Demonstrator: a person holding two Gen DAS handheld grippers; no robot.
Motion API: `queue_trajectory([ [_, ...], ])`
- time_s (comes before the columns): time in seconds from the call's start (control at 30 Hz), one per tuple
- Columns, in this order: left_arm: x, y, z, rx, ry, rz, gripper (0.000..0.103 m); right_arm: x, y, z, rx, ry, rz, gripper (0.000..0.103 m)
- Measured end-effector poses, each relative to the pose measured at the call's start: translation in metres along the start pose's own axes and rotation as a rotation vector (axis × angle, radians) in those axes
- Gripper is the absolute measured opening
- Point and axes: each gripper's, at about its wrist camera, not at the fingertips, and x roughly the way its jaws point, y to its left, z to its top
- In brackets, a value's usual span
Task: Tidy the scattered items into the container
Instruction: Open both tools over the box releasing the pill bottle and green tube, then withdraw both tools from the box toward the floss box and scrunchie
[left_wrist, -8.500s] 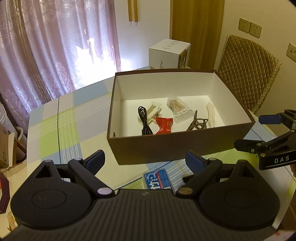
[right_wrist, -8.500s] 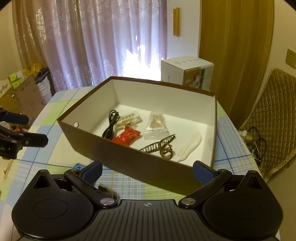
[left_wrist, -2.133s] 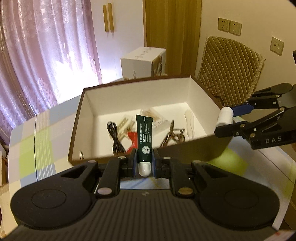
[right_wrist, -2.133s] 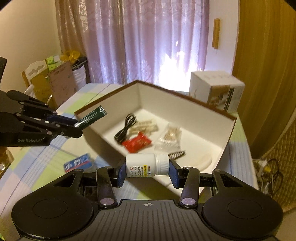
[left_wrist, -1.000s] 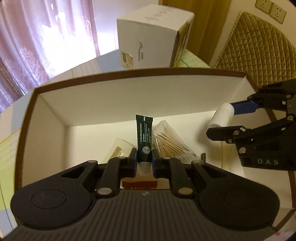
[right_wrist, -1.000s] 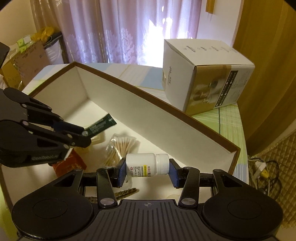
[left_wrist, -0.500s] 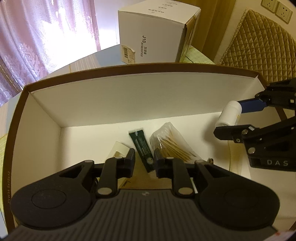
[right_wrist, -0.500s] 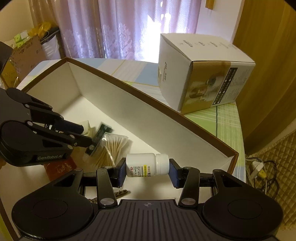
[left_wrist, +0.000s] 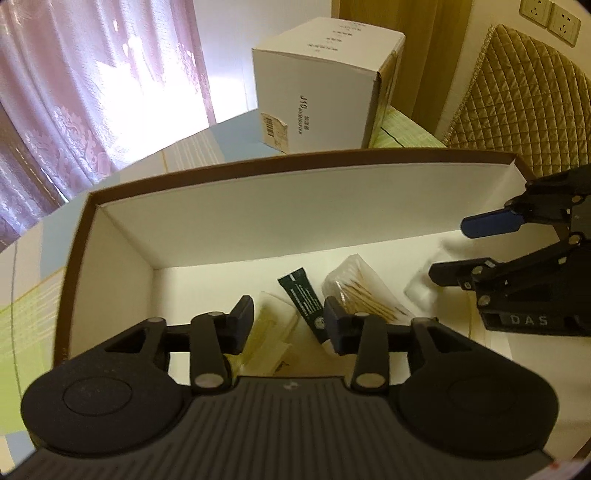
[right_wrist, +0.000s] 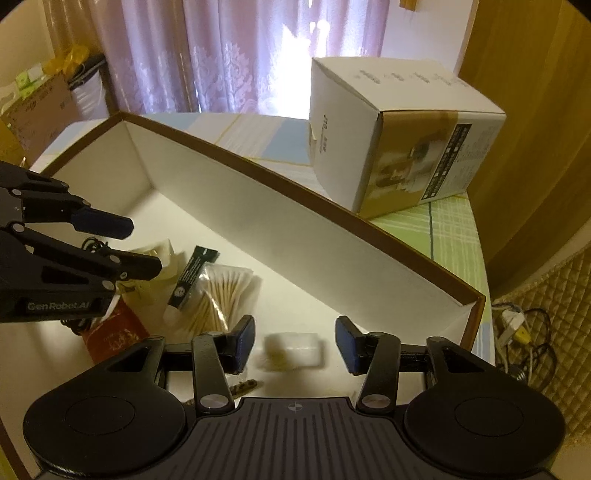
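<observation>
Both grippers hang over the brown box with white inside (left_wrist: 258, 206) (right_wrist: 295, 236). My left gripper (left_wrist: 290, 323) is open; the dark green tube (left_wrist: 304, 302) (right_wrist: 190, 277) lies loose on the box floor below it, beside the bag of cotton swabs (left_wrist: 364, 291) (right_wrist: 221, 299). My right gripper (right_wrist: 295, 343) (left_wrist: 458, 251) is open too. The white pill bottle (right_wrist: 291, 350) (left_wrist: 419, 290), blurred, lies on the box floor beneath its fingers. A red packet (right_wrist: 114, 338) and a black cable (right_wrist: 92, 243) lie further left, partly hidden by the left gripper (right_wrist: 142, 245).
A white carton (left_wrist: 325, 92) (right_wrist: 399, 133) stands on the table just behind the box. A quilted chair back (left_wrist: 524, 122) is at the right. A power strip with cables (right_wrist: 517, 325) lies past the table's right edge. Curtains hang behind.
The right gripper has opened and let the white bottle drop into the box. The left gripper, which had just let go of the green tube, opened wider; the tube now lies still.
</observation>
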Motion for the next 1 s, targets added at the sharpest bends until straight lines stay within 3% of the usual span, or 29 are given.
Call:
queue_trajectory([
  [0.17,-0.01,0.004,-0.001,0.007,-0.023,0.032,0.051,-0.013,0.009,-0.004,-0.016,-0.047,0.008,0.083],
  [0.2,-0.012,0.004,-0.001,0.008,-0.027,0.034,0.053,-0.016,0.01,-0.005,-0.014,-0.054,0.01,0.084],
  [0.27,-0.017,0.005,-0.001,0.007,-0.035,0.038,0.068,-0.02,0.011,-0.009,-0.013,-0.059,0.024,0.089],
  [0.4,-0.026,0.006,-0.003,0.0,-0.049,0.036,0.07,-0.029,0.015,-0.016,-0.013,-0.066,0.025,0.097],
  [0.47,-0.03,0.006,-0.005,-0.003,-0.05,0.034,0.082,-0.035,0.018,-0.02,-0.015,-0.076,0.027,0.101],
  [1.0,-0.081,0.004,-0.029,-0.011,-0.093,0.047,0.087,-0.07,0.04,-0.049,0.023,-0.126,0.017,0.101],
])
